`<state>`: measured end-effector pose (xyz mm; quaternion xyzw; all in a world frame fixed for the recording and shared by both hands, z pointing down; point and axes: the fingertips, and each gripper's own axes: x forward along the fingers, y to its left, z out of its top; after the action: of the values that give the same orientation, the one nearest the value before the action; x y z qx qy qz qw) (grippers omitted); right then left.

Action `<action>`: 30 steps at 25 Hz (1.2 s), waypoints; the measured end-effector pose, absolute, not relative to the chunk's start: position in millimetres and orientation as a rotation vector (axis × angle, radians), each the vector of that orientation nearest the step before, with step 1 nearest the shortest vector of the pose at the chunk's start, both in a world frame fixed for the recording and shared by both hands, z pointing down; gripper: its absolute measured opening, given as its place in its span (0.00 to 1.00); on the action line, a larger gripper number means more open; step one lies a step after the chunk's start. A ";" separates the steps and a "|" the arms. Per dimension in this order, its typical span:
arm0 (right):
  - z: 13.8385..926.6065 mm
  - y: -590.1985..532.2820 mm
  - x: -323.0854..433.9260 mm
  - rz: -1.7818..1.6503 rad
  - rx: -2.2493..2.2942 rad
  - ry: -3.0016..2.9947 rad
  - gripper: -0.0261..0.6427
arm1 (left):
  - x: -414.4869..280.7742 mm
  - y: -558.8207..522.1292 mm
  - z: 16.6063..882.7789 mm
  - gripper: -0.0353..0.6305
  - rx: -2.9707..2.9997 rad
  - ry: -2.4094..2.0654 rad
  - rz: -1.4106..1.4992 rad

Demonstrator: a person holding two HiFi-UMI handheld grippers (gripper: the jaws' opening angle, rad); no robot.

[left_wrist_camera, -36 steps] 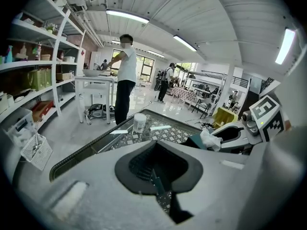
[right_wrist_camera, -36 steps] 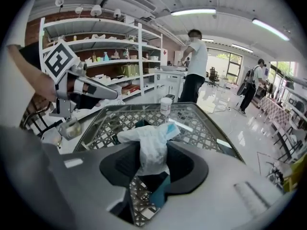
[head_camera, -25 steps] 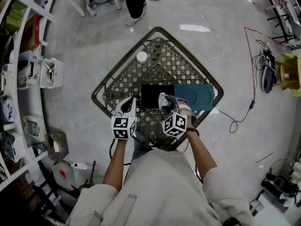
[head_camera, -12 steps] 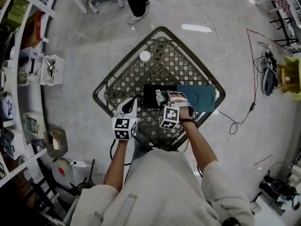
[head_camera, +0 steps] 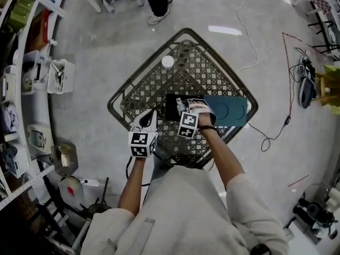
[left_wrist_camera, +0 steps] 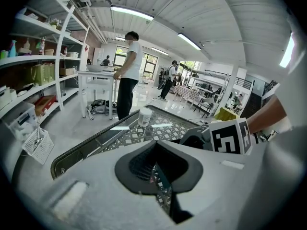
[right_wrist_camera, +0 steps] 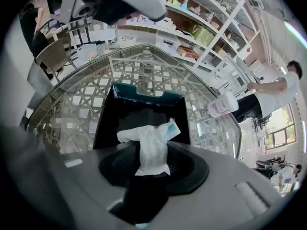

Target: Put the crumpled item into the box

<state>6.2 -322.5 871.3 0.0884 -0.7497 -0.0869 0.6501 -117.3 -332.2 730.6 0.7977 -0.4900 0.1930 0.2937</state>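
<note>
A black open box [head_camera: 171, 110] lies on the lattice table [head_camera: 143, 89], with its teal lid [head_camera: 228, 110] flat to its right. My right gripper [head_camera: 187, 106] points steeply down over the box and is shut on a crumpled white wipe [right_wrist_camera: 151, 145], which sticks out from between its jaws. In the right gripper view the box [right_wrist_camera: 139, 114] lies directly beneath the wipe. My left gripper [head_camera: 144, 120] hangs near the table's front left edge, shut and holding nothing; its own view shows the jaws [left_wrist_camera: 156, 176] closed over the lattice.
A white bottle [head_camera: 168, 61] stands at the table's far corner. A person [head_camera: 159, 4] stands beyond the table. Shelves [head_camera: 21, 62] run along the left; cables [head_camera: 276, 126] and gear lie on the floor at the right.
My right gripper has sunk and shifted away from me over the black box, rolling as it went, with the wipe still in it. The left gripper has stayed put.
</note>
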 end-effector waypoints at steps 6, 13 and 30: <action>878.4 -322.6 2.5 -0.182 0.181 -1.691 0.27 | -122.6 -330.4 731.4 0.06 2.124 -1.308 0.519; 875.3 -318.4 -0.4 -0.169 0.147 -1.734 0.37 | -122.4 -329.8 729.7 0.06 2.128 -1.310 0.518; 811.0 -316.9 16.3 -0.141 0.369 -1.880 0.34 | -95.4 -325.8 718.1 0.06 2.176 -1.277 0.514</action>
<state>16.3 -316.9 811.0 0.1575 -0.8019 -0.0602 0.5732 -95.4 -325.8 718.1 0.8114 -0.4760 0.1917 0.2797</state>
